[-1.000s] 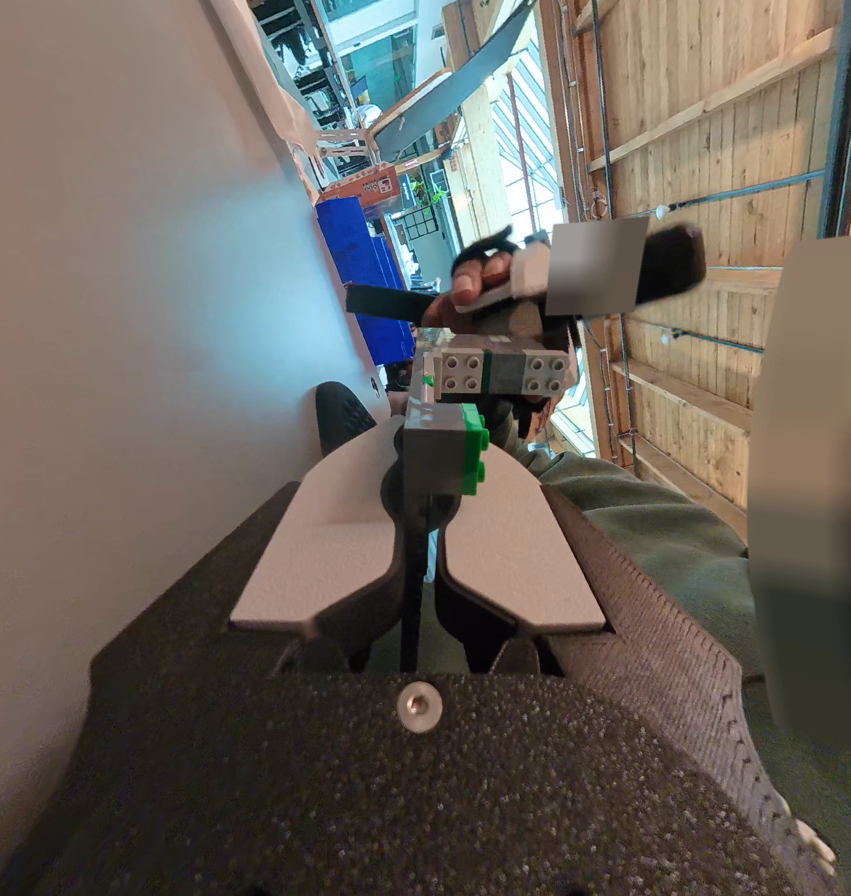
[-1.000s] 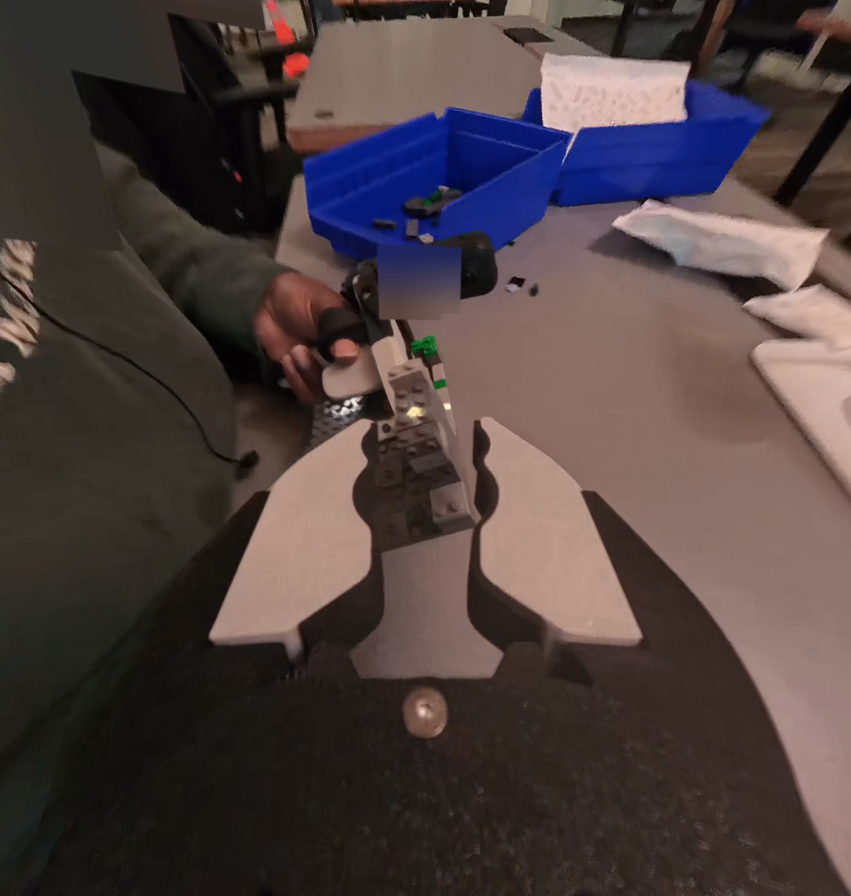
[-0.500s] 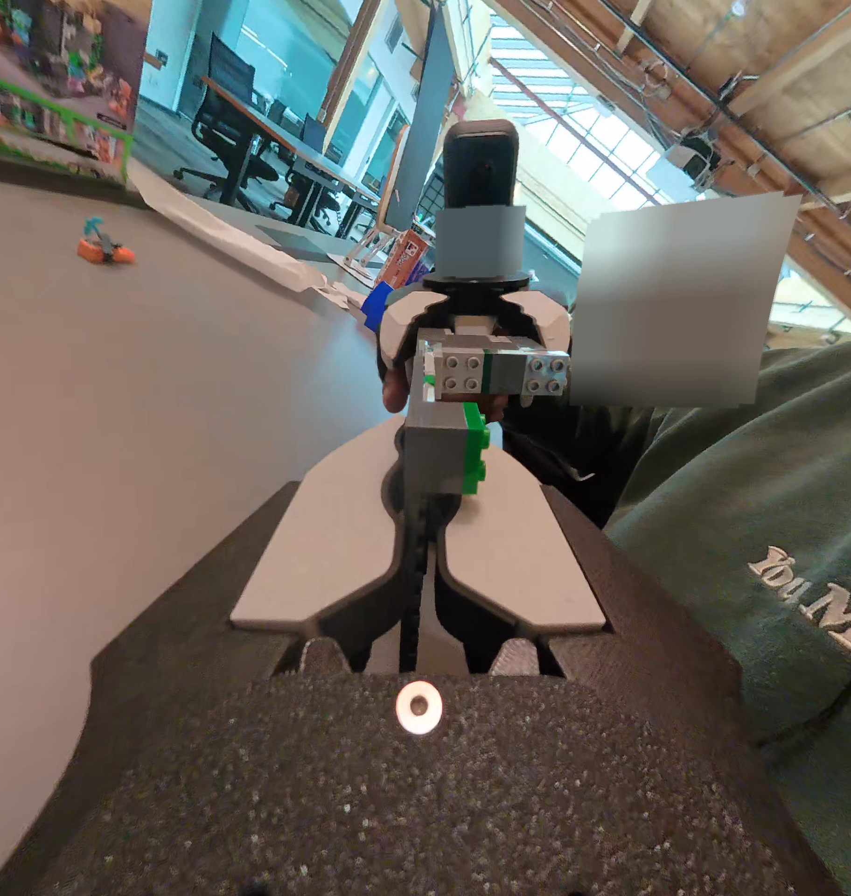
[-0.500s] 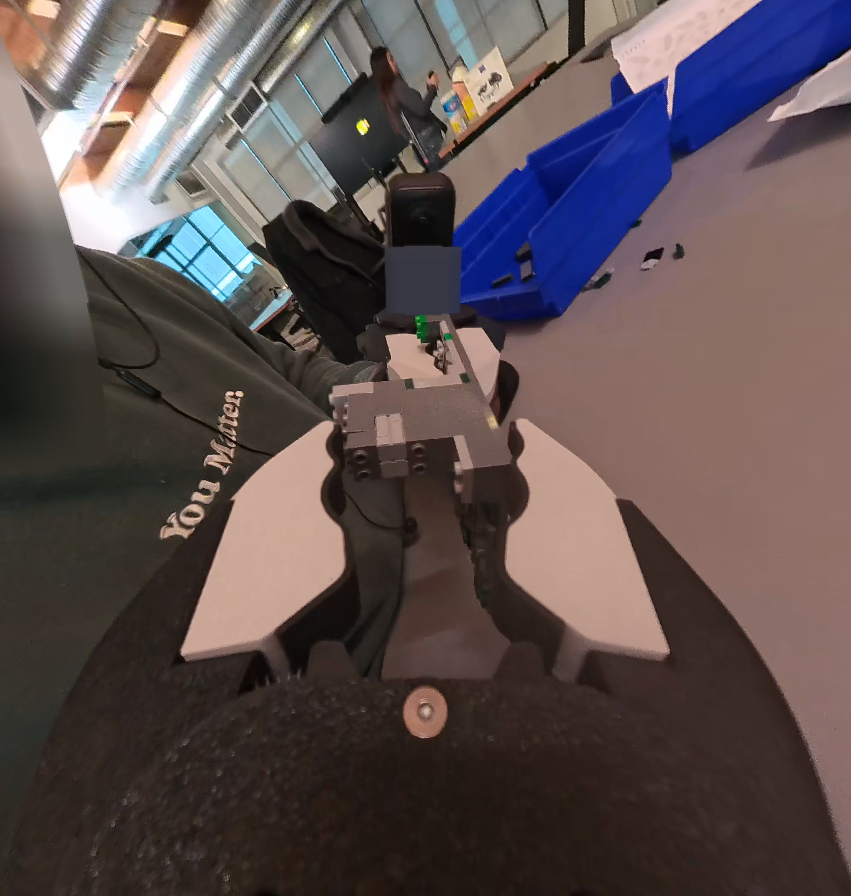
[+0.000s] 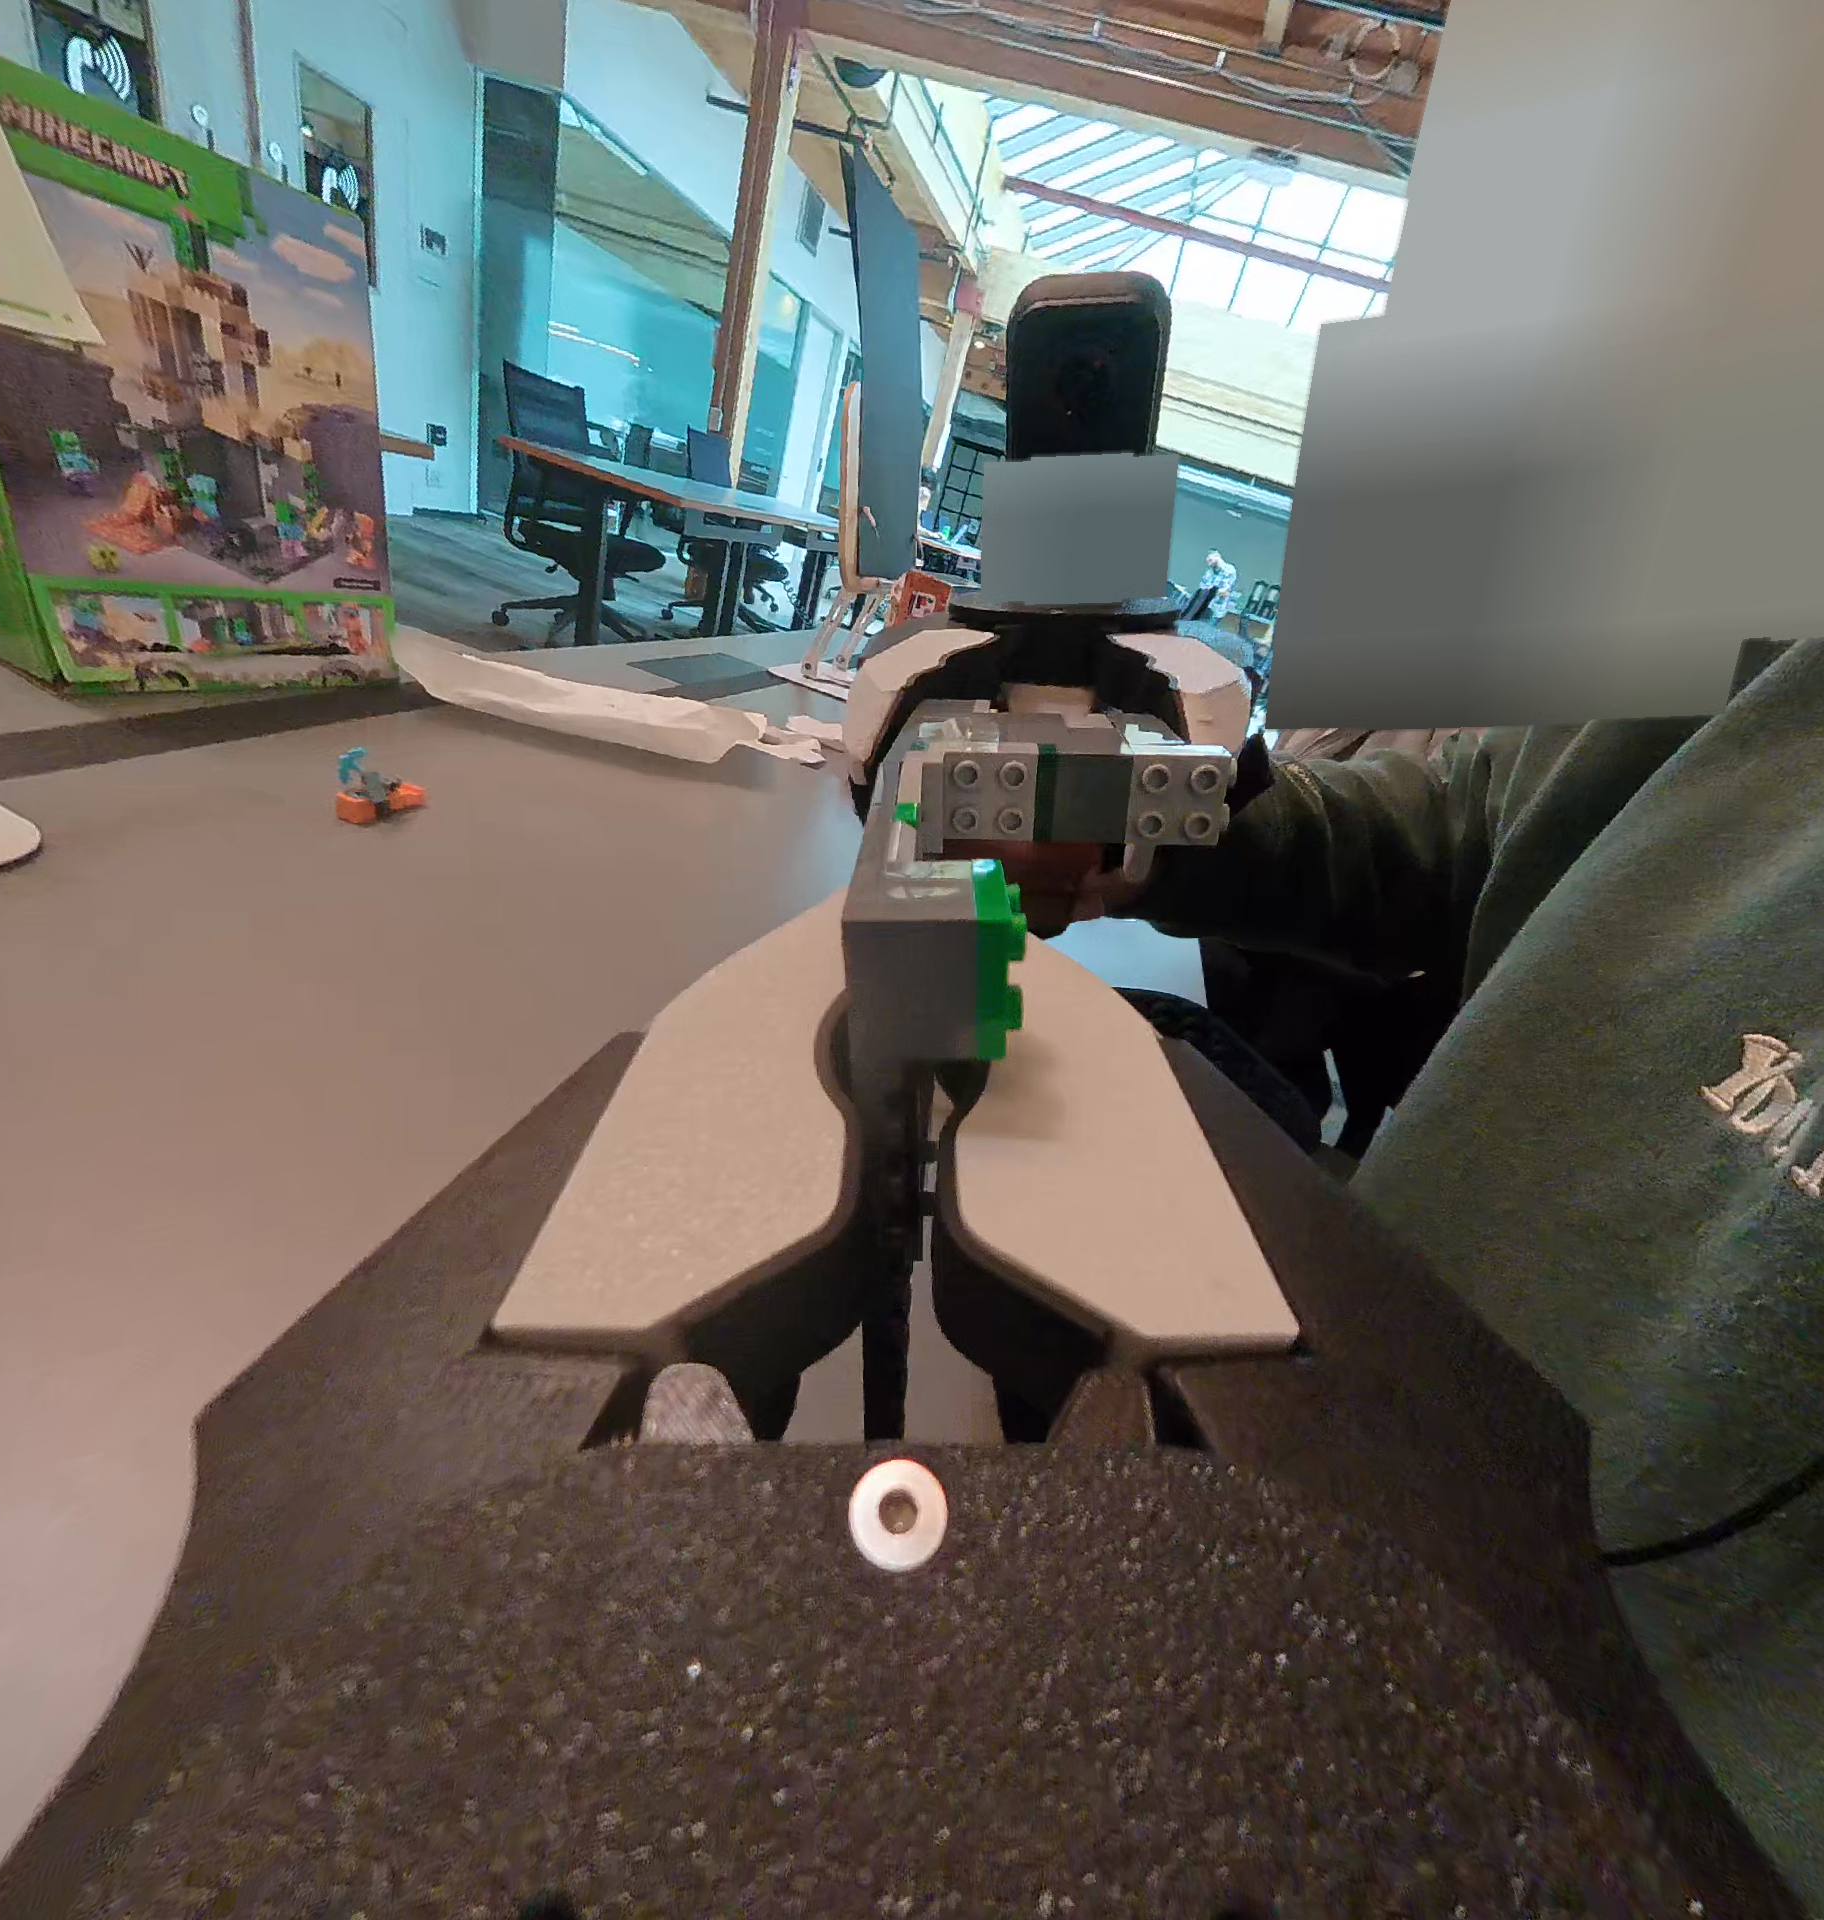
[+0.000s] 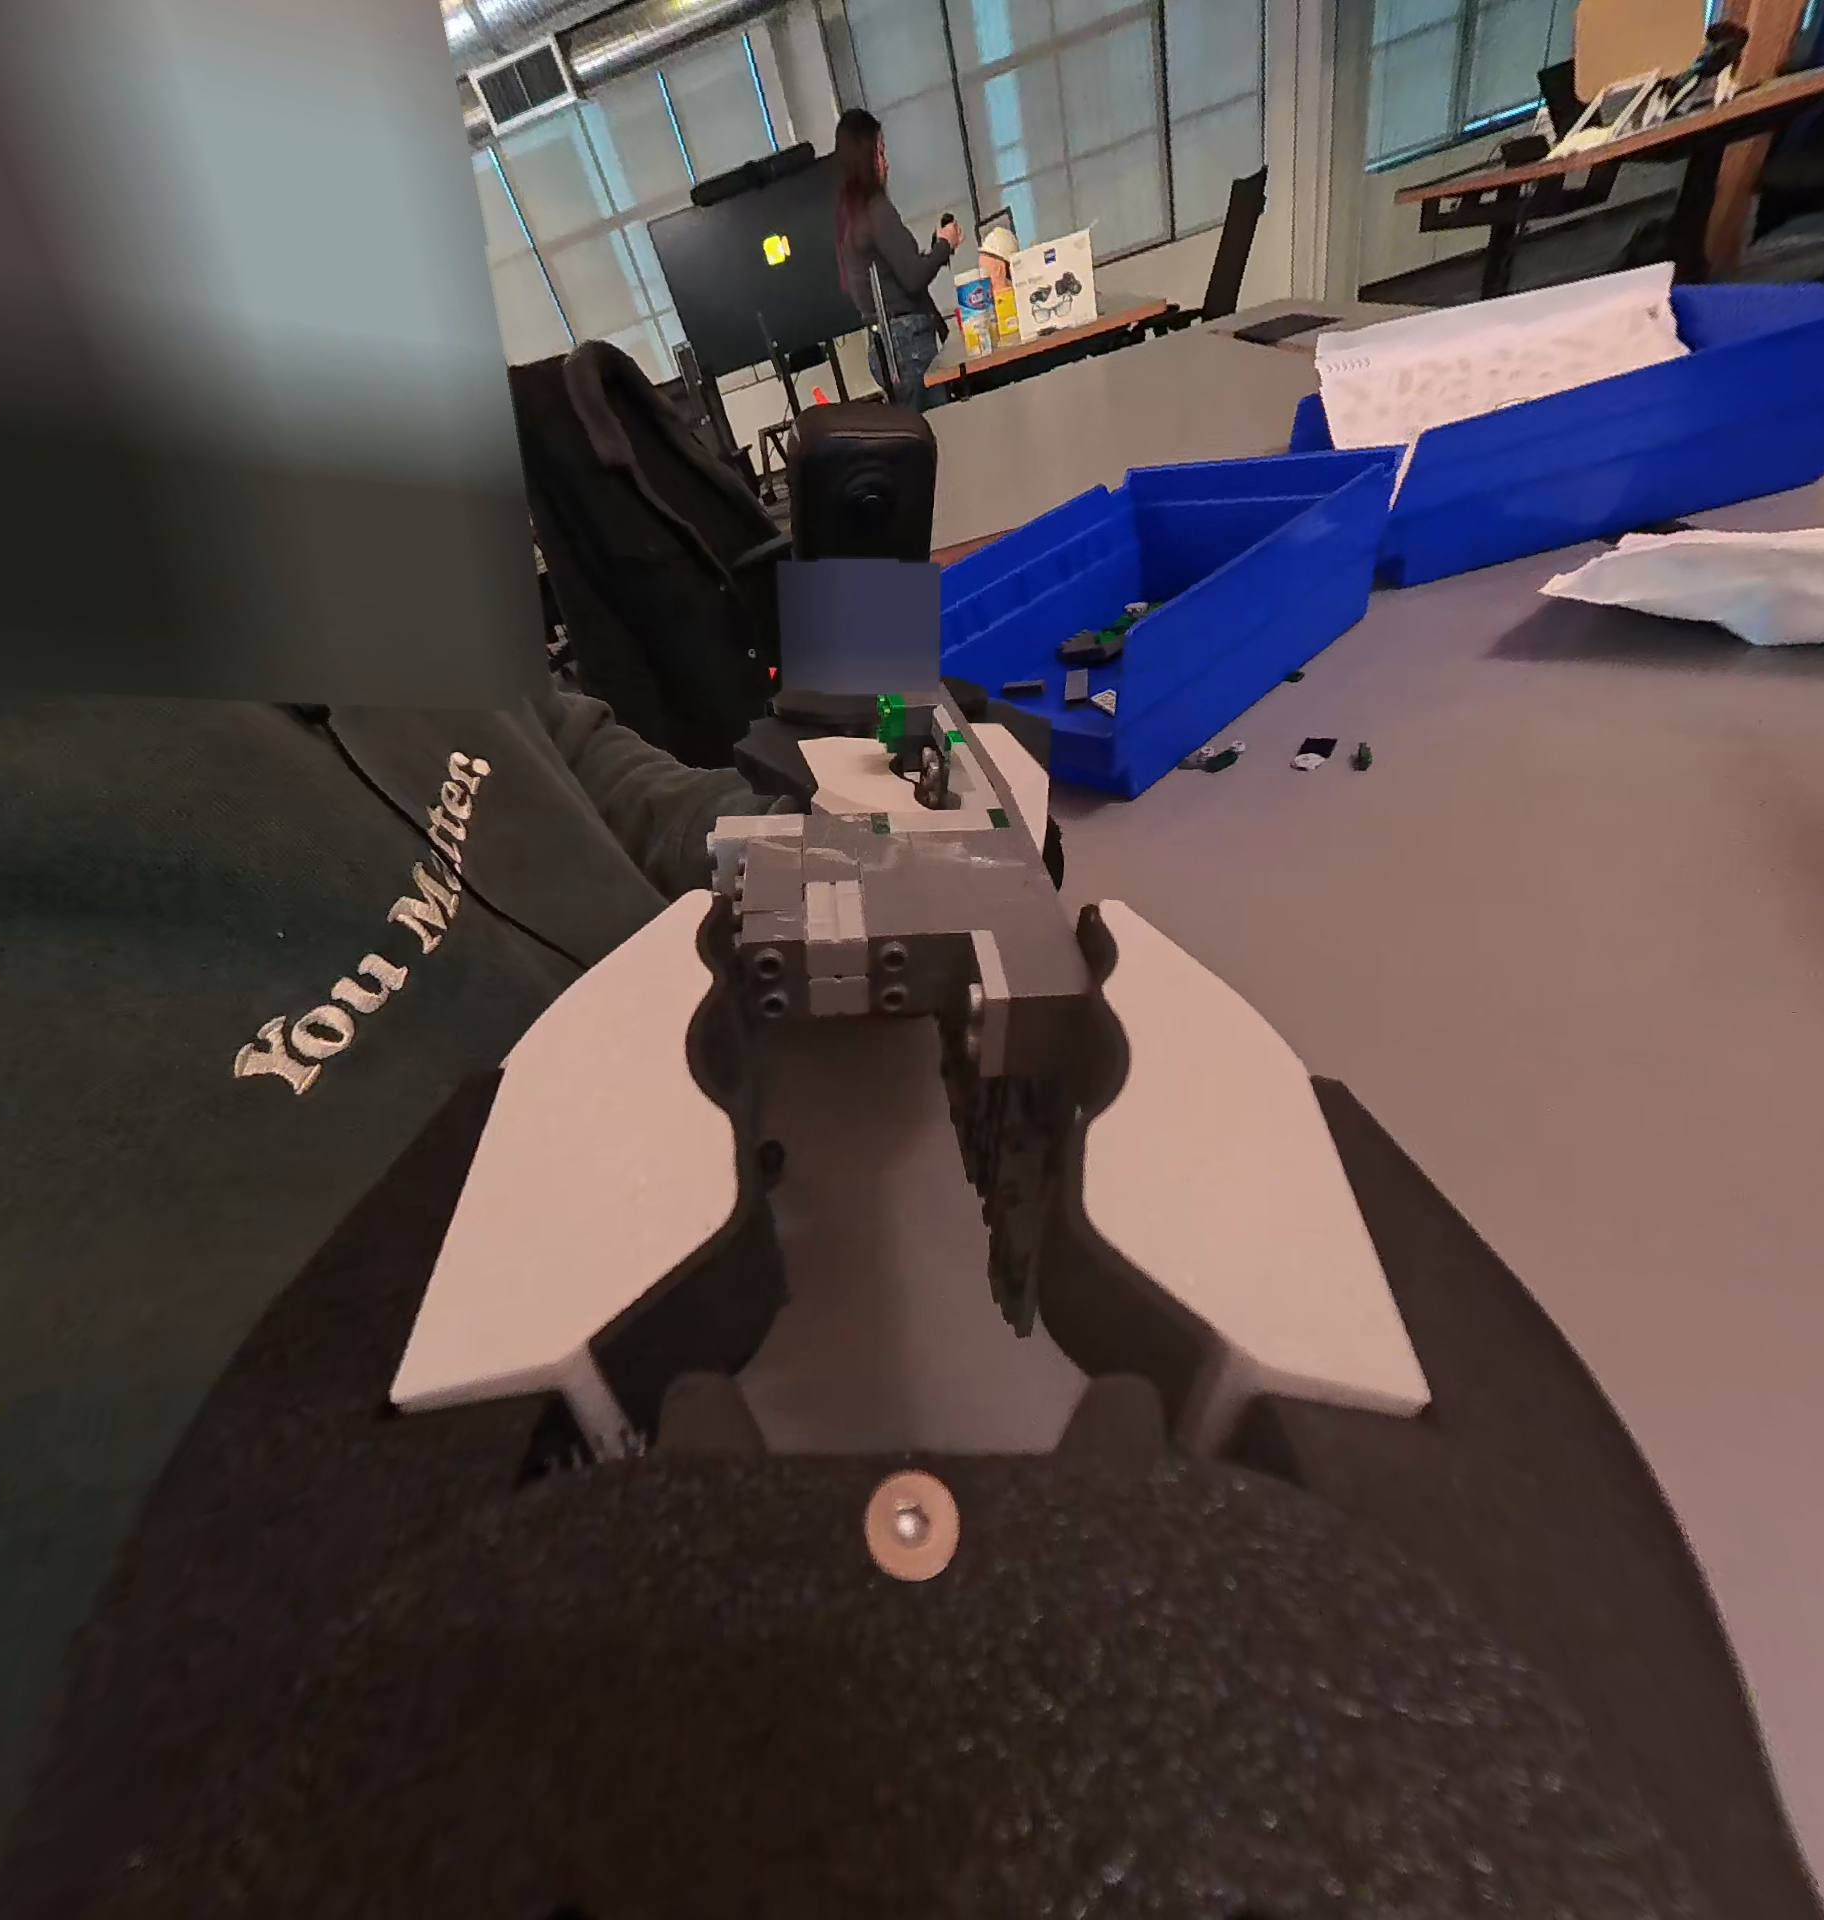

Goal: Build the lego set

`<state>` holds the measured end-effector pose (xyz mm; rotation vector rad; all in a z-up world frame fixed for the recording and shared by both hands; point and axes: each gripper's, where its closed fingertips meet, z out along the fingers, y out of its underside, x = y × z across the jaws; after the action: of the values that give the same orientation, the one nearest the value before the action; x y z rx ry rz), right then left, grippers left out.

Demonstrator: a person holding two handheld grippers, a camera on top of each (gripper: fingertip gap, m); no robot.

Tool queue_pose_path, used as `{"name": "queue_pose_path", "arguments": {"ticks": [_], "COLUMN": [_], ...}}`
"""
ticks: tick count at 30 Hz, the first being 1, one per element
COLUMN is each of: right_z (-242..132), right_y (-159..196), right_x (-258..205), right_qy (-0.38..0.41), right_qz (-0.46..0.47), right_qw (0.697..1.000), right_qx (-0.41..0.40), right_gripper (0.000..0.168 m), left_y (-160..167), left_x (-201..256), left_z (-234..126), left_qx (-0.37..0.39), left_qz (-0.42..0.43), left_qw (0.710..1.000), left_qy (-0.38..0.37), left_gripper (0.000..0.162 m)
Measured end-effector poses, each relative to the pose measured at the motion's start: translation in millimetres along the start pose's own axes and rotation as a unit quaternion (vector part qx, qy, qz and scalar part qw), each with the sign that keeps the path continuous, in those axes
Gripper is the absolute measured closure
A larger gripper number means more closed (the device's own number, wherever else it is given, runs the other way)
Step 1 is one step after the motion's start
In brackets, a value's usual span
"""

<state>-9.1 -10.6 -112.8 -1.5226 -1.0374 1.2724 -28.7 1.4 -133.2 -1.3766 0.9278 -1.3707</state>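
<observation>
Both claws, left (image 5: 913,1029) and right (image 6: 903,966), pinching the build (image 5: 991,831) at 12 o'clock; could snap apart if twisted.

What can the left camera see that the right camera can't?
Only the left wrist view shows the set's box standing on the table and a little orange model lying near it.

Only the right wrist view shows two blue bins, one with loose pieces inside, more pieces on the table beside it, and white paper.

Both show the grey lego build, held from opposite ends by the left gripper and the right gripper, plus the person's green sleeve.
</observation>
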Motion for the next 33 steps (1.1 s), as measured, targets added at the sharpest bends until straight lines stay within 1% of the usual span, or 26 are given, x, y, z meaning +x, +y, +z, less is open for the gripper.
{"name": "queue_pose_path", "arguments": {"ticks": [4,8,12,15,17,20,28,33], "right_z": [1.8,2.4,4.1,5.6,6.4,6.8,7.0,10.1], "right_y": [-0.7,1.6,8.0,7.0,6.0,9.6,6.8,7.1], "right_x": [-2.1,-1.3,-0.4,-0.5,-0.3,2.2,-6.3,-5.6], "right_qy": [0.002,0.001,0.001,0.004,0.019,0.041,0.034,0.039], "right_qz": [-0.014,-0.011,-0.010,-0.006,-0.028,-0.057,-0.131,-0.131], "right_qw": [1.000,1.000,1.000,1.000,0.999,0.996,0.989,0.989], "right_qx": [0.004,0.006,-0.006,-0.011,-0.016,-0.047,-0.068,-0.059], "right_gripper": [0.106,0.106,0.105,0.104,0.104,0.099,0.102,0.102], "left_y": [-1.0,2.2,6.7,6.0,3.9,4.1,-3.2,-2.5], "left_x": [1.1,0.0,-2.1,-2.2,-2.3,-0.3,6.9,4.6], "left_z": [-1.9,-2.2,-4.0,-5.1,-6.5,-6.1,-8.6,-10.8], "left_qx": [0.004,0.001,-0.007,0.001,0.006,0.000,0.001,-0.005], "left_qz": [0.014,0.011,0.004,0.010,0.025,0.071,0.143,0.156], "left_qw": [1.000,1.000,1.000,1.000,1.000,0.997,0.989,0.987], "left_qy": [-0.004,-0.007,-0.006,-0.009,-0.013,-0.029,-0.026,-0.032], "left_gripper": [0.154,0.154,0.154,0.154,0.154,0.154,0.154,0.154]}}
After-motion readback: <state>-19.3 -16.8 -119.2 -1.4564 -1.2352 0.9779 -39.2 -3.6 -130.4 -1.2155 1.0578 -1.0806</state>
